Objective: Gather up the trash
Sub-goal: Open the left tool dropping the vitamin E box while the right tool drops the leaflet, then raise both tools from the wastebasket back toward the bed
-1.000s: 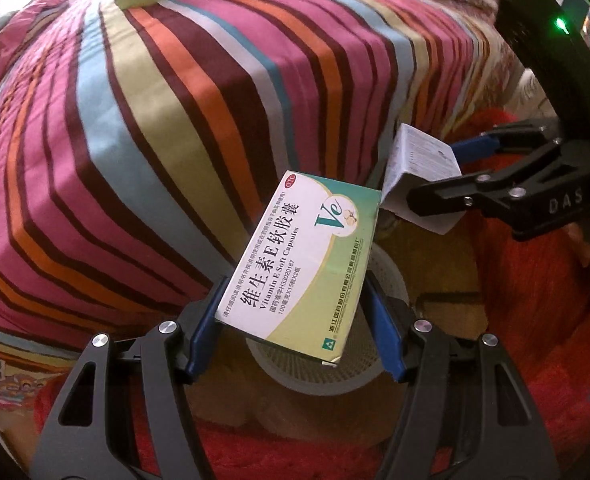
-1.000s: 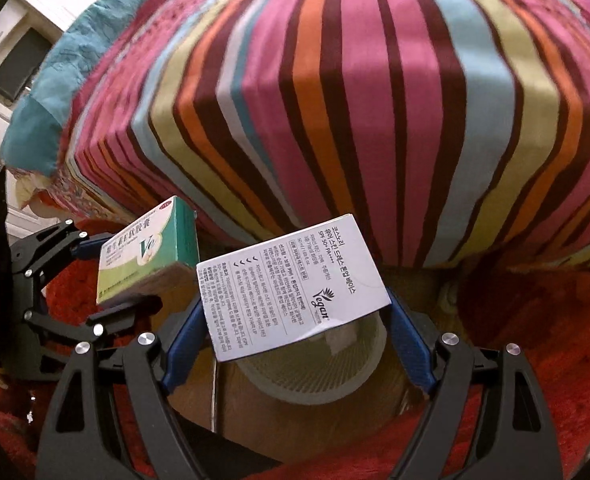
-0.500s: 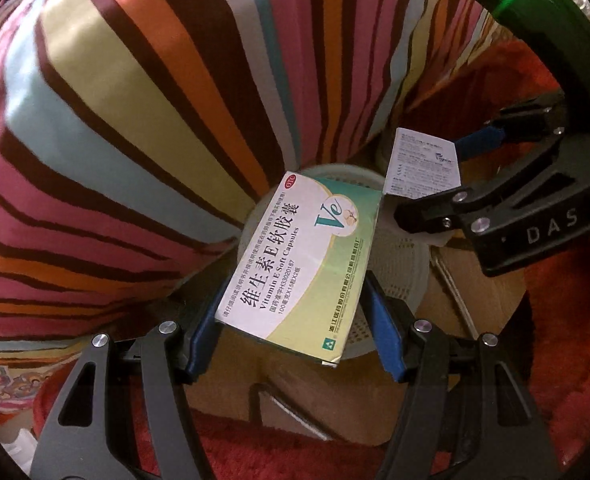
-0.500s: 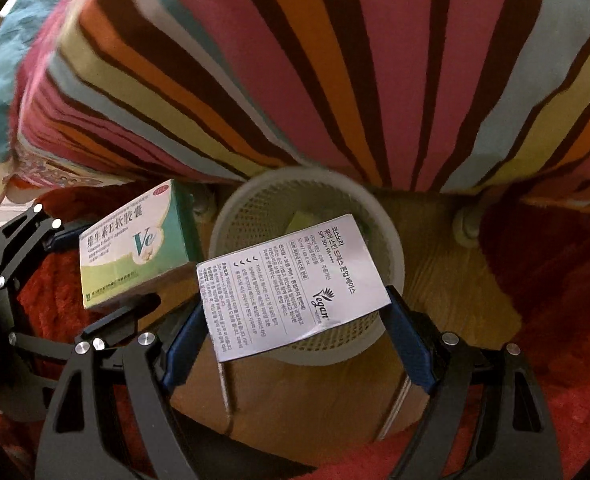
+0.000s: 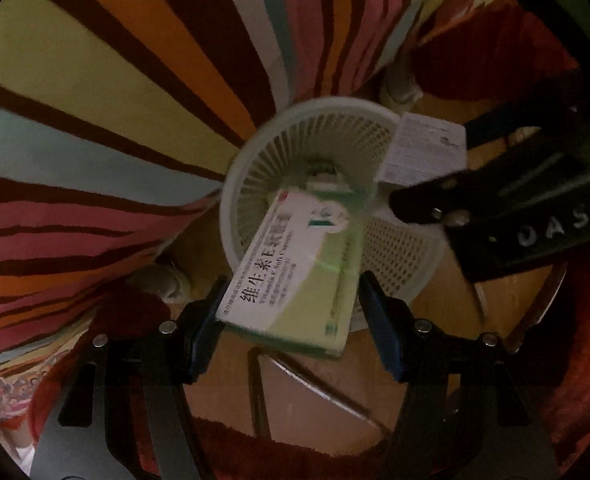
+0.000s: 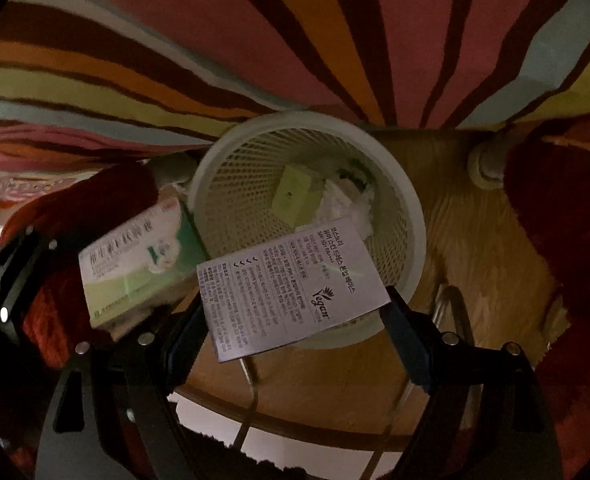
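Two cartons over round white perforated plastic bin (image 6: 409,216), both in my grip. Left hand-held gripper (image 5: 291,312) clamped on glossy green-and-white vitamin carton (image 5: 295,268), above bin mouth. Right hand-held gripper (image 6: 295,320) clamped on flat white printed carton (image 6: 291,284), over near rim. Inside bin: yellow-green box (image 6: 295,194), crumpled white paper (image 6: 343,204). Bin stands on wooden floor (image 6: 475,240), shaggy red rug (image 6: 567,220) alongside, striped knitted bedspread (image 6: 255,40) behind.

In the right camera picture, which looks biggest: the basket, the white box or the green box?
1. Basket, biggest.
2. White box and green box look about alike; the white one sits nearer the camera, so I can't rank them.
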The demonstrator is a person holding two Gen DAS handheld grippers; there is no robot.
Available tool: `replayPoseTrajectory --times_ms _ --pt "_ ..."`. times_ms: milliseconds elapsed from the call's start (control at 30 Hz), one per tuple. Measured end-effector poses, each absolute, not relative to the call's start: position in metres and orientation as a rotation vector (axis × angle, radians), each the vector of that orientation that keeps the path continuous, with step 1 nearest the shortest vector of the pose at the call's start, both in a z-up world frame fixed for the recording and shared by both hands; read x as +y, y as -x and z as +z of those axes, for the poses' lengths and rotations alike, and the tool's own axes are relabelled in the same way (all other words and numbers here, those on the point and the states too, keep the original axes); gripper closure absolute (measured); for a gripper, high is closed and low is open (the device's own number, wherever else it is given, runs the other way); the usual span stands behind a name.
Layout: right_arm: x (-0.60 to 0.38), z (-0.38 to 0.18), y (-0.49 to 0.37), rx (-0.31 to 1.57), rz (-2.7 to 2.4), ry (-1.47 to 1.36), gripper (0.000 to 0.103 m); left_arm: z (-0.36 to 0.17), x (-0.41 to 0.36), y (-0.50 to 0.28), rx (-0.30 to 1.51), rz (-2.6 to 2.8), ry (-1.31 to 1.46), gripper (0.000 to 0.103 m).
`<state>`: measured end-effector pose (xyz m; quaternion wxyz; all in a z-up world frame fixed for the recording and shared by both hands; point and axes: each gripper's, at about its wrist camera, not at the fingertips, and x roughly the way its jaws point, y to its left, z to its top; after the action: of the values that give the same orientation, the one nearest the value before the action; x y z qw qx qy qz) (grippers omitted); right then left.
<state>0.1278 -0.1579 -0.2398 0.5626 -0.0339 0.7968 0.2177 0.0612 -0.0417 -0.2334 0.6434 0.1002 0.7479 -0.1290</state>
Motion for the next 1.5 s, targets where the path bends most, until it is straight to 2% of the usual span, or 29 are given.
replayPoseTrajectory --times_ms 200,500,567,600,667,1133,1500 --pt "-0.158 -0.261 -0.130 1.931 0.473 -0.002 0.024 -0.259 -0.040 -0.068 1.804 -0.327 -0.229 0.045" --pt "-0.164 -0.285 -0.132 2.011 0.426 -0.116 0.023 -0.285 -0.029 -0.079 1.857 -0.305 -0.154 0.045" --pt "-0.166 -0.289 -0.133 2.017 0.399 -0.132 0.022 -0.288 -0.030 -0.081 1.874 -0.304 -0.149 0.044" --pt "-0.167 -0.291 -0.134 2.022 0.388 -0.137 0.017 -0.291 -0.029 -0.082 1.884 -0.290 -0.156 0.035" --pt "-0.171 -0.295 -0.134 2.032 0.358 -0.149 0.008 -0.295 -0.026 -0.083 1.901 -0.257 -0.178 0.025" --pt "-0.183 -0.299 -0.137 2.020 0.288 -0.195 0.008 -0.292 -0.032 -0.080 1.896 -0.220 -0.222 0.024" --pt "-0.184 -0.286 -0.127 2.060 0.338 -0.225 0.008 -0.265 -0.047 -0.070 1.829 -0.254 -0.266 0.024"
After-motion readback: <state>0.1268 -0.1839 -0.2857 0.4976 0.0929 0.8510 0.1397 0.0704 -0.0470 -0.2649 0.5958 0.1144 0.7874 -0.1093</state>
